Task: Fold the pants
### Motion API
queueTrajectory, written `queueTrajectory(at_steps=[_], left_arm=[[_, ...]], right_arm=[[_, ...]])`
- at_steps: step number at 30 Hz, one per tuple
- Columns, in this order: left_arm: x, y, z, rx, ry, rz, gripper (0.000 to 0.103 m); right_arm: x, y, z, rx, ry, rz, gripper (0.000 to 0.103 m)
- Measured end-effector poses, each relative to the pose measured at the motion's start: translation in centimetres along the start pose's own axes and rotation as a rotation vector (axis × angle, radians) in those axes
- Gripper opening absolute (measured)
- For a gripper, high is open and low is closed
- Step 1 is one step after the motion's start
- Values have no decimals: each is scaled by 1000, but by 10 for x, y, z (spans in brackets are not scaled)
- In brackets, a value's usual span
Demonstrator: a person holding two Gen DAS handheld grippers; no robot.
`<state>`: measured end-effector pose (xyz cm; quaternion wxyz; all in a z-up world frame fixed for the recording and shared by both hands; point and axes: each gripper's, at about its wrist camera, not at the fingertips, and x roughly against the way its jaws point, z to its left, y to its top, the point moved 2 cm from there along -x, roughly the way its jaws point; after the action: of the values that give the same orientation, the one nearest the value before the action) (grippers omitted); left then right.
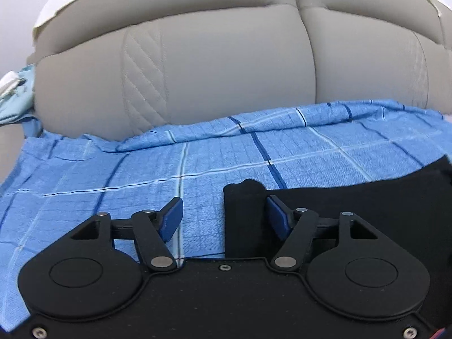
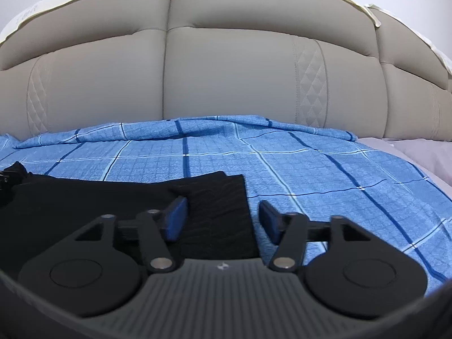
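1. Surface: a blue plaid bedsheet (image 1: 197, 163) covers the bed, with a rumpled ridge along its far edge. Behind it stands a padded beige headboard (image 1: 226, 56) with quilted diamond stitching.
2. Task item: black pants (image 2: 84, 197) lie flat on the sheet, between the two grippers. In the left wrist view the fabric fills the lower right; in the right wrist view it fills the lower left.
3. Left gripper (image 1: 224, 217): jaws parted about halfway. A folded end of the pants stands up between the fingers, against the inner face of the right blue pad (image 1: 275, 220). The left pad is clear of the fabric, over bare sheet. No squeeze on the cloth is visible.
4. Right gripper (image 2: 223, 220): jaws wide apart. A corner of the pants, with a ribbed weave, lies in the gap and touches or sits just beside the left pad (image 2: 176, 217). The right pad is apart from the cloth, over the sheet. Nothing is clamped.
5. Left wrist view, far left edge: a pale blue cloth (image 1: 14, 104) bunched beside the headboard; its kind is unclear.
6. Right wrist view, right edge: a grey mattress edge (image 2: 418, 152) shows beyond the sheet.
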<state>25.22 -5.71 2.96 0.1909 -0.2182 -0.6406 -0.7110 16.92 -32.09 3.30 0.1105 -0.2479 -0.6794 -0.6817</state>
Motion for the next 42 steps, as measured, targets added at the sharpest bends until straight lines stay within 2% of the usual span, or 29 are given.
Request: queueTrajectory(at_steps=[3, 6, 9, 12, 14, 16, 19, 20, 22, 25, 27, 29, 32, 35, 36, 38, 42], left_arm=[[35, 0, 4, 23, -30, -50, 58], [67, -16, 4, 57, -72, -60, 58], [80, -38, 1, 60, -79, -36, 56], [77, -59, -4, 43, -38, 33, 48], [80, -69, -4, 51, -40, 14, 48], [84, -73, -6, 28, -25, 1, 49], [87, -76, -4, 36, -23, 15, 49], [89, -78, -3, 40, -21, 17, 49], [94, -78, 0, 44, -33, 33, 49], [92, -63, 11, 78, -76, 45, 50], [80, -44, 19, 111, -101, 63, 51], [66, -29, 26, 139, -143, 82, 51], [40, -11, 33, 165, -181, 106, 50], [15, -2, 32, 169, -224, 159, 50], [8, -2, 30, 169, -238, 176, 50], [-2, -4, 27, 177, -260, 197, 50], [-8, -5, 23, 179, -285, 169, 53]], right_arm=[[18, 0, -7, -27, 0, -36, 92], [42, -2, -8, -4, -22, -103, 96], [63, -5, 2, 55, 5, -160, 103], [77, -8, 16, 116, 68, -187, 103], [78, -13, 24, 145, 100, -161, 103], [73, -22, 28, 173, 65, -105, 103], [55, -37, 27, 201, 1, 43, 103], [56, -40, 20, 154, 22, 32, 103], [54, -34, 9, 84, 74, 99, 103], [58, -20, -9, 18, 174, 55, 103], [51, -4, -21, -23, 191, 57, 103], [32, 10, -34, -42, 238, 97, 103], [0, 19, -47, -71, 258, 158, 102], [-20, 11, -54, -128, 327, 173, 92], [-24, 8, -54, -145, 348, 164, 92], [-25, 8, -49, -100, 363, 149, 87], [-35, 7, -44, -42, 412, 131, 87]])
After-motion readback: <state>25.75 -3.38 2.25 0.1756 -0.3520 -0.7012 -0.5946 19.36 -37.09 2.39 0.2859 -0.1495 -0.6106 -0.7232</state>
